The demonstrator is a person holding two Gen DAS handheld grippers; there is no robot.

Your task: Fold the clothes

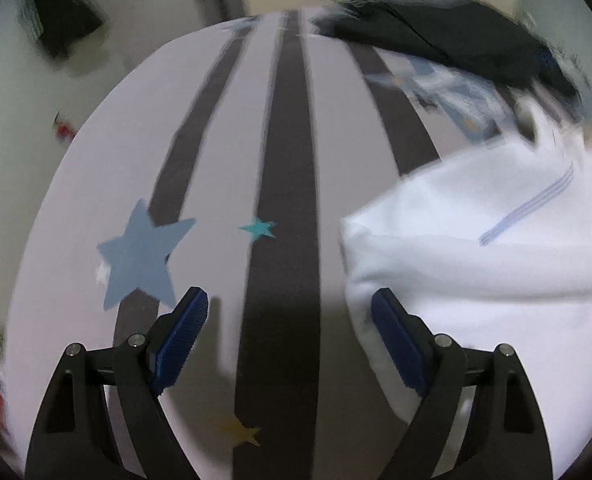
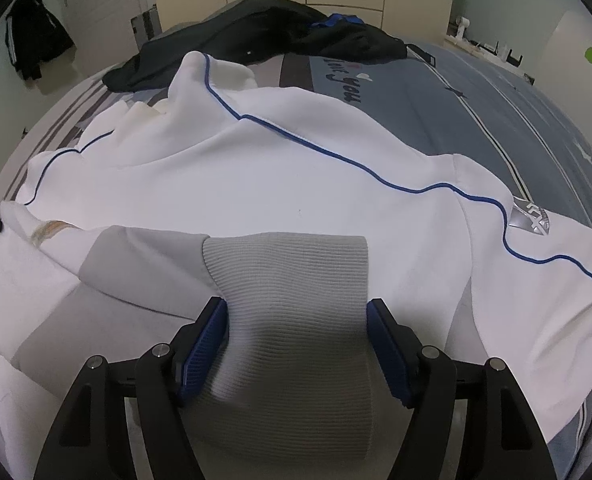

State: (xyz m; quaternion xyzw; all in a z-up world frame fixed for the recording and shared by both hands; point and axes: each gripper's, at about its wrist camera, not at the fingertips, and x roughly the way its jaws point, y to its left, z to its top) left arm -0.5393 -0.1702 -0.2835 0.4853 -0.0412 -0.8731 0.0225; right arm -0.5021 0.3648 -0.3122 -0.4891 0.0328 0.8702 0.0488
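A white sweatshirt point(image 2: 296, 168) with thin blue piping lies spread on the bed. Its grey ribbed cuff point(image 2: 292, 280) lies between the blue pads of my right gripper point(image 2: 298, 320), whose jaws stand open around it. In the left wrist view the same white garment point(image 1: 476, 248) lies at the right, touching the right finger's side. My left gripper point(image 1: 290, 312) is open and empty above the striped sheet point(image 1: 288, 160).
A black garment point(image 2: 256, 28) lies heaped at the far end of the bed, also in the left wrist view point(image 1: 436, 36). A blue quilt point(image 2: 476, 100) covers the right side. A dark jacket point(image 2: 32, 44) hangs on the left wall. Star prints point(image 1: 140, 256) mark the sheet.
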